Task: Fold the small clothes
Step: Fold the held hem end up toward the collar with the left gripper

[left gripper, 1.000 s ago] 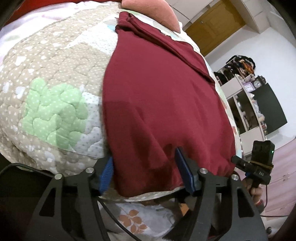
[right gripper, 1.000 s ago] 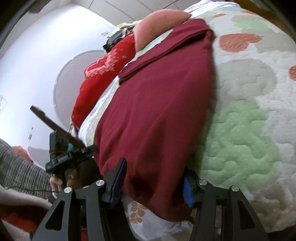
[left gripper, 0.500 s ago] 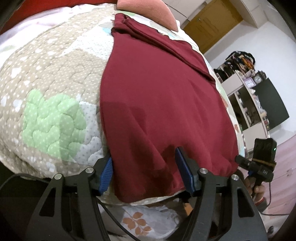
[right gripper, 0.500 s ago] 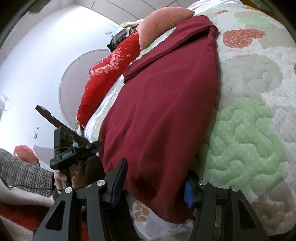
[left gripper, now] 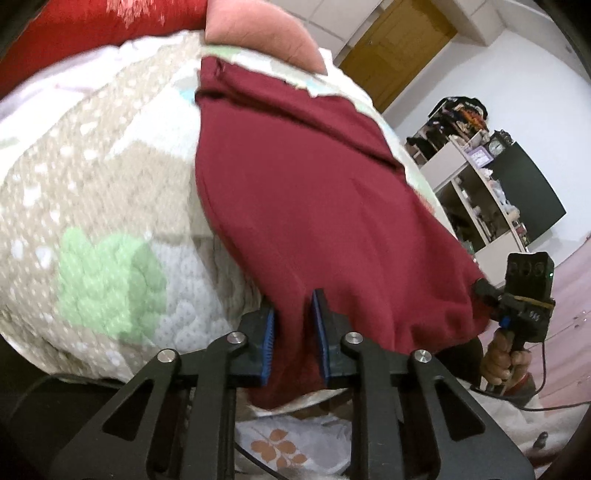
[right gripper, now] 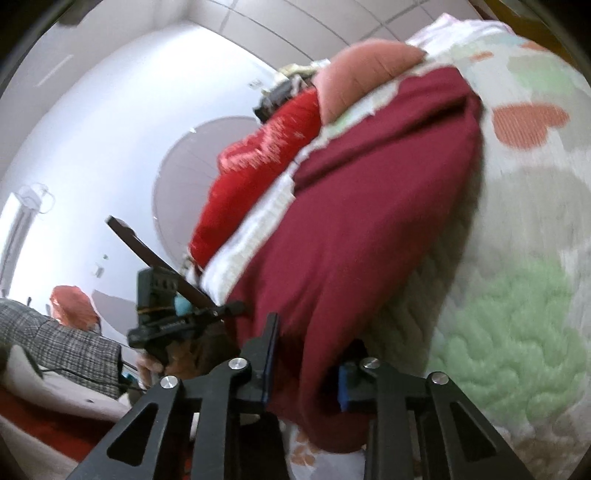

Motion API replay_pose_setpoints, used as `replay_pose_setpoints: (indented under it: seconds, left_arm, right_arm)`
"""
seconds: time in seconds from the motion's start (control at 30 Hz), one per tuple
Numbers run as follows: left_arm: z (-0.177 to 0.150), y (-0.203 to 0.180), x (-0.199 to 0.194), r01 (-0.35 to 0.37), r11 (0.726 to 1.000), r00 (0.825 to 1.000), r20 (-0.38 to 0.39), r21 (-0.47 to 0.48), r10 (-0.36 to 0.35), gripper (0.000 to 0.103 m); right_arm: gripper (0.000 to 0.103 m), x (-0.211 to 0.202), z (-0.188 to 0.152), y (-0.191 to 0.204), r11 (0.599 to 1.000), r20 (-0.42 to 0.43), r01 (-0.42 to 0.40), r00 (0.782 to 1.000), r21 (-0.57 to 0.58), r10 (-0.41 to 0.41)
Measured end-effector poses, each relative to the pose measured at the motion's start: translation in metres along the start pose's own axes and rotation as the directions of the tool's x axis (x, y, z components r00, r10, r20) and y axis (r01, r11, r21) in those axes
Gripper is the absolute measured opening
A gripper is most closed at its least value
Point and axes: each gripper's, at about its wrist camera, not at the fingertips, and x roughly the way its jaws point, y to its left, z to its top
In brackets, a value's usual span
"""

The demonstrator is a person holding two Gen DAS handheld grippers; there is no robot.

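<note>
A dark red garment (left gripper: 314, 203) lies spread flat on a quilted bedspread (left gripper: 92, 184), its near hem hanging over the bed's edge. My left gripper (left gripper: 293, 306) is shut on that hem near its left corner, and the cloth is pinched into a narrow fold between the blue pads. In the right wrist view the garment (right gripper: 369, 221) fills the gap of my right gripper (right gripper: 306, 343). Its jaws are closing on the hem's other corner, with the cloth bunched between the pads. Each gripper shows in the other's view: the right gripper (left gripper: 482, 288) and the left gripper (right gripper: 231, 308).
A pink pillow (left gripper: 258, 29) and a bright red blanket (left gripper: 74, 29) lie at the head of the bed. An open shelf unit (left gripper: 480, 192) and a wooden door (left gripper: 399, 44) stand beyond the bed. A hand (left gripper: 502, 362) grips the right handle. A floral sheet (left gripper: 280, 446) hangs below the quilt.
Both pairs of jaws have narrowed onto the near hem. The cloth is now gathered between them, and its corners are drawn up off the bed's edge.
</note>
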Motion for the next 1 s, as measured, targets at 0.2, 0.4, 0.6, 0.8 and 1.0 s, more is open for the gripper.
replay_pose_setpoints:
  seconds: [0.2,0.4,0.6,0.8,1.0]
  left_arm:
    - [0.013,0.001,-0.001,-0.012,1.000,1.000,0.013,0.009,0.012,0.015]
    - [0.001,0.002,0.009,-0.053,0.998,0.998,-0.042,0.043,0.055,0.015]
    - [-0.004,0.009,0.021,-0.029,0.999,0.997,-0.078,-0.027,0.027,0.033]
    - [0.002,0.002,0.033,-0.007,0.999,0.997,-0.080,-0.040,0.004,0.043]
    - [0.003,-0.003,0.033,-0.046,0.999,0.996,-0.079,0.019,0.048,0.022]
  right_arm:
    - [0.018,-0.008,0.018,0.013,0.999,0.069,-0.024,0.997,-0.040,0.026]
    - [0.019,0.001,0.007,0.002,0.999,-0.067,0.046,0.997,-0.020,-0.047]
    - [0.039,0.003,-0.011,-0.027,0.992,-0.136,0.062,0.990,0.106,-0.047]
    - [0.041,0.019,-0.013,-0.034,0.990,-0.139,0.031,0.990,0.137,-0.012]
    - [0.029,0.024,-0.010,-0.018,0.998,-0.129,0.026,0.992,0.054,-0.019]
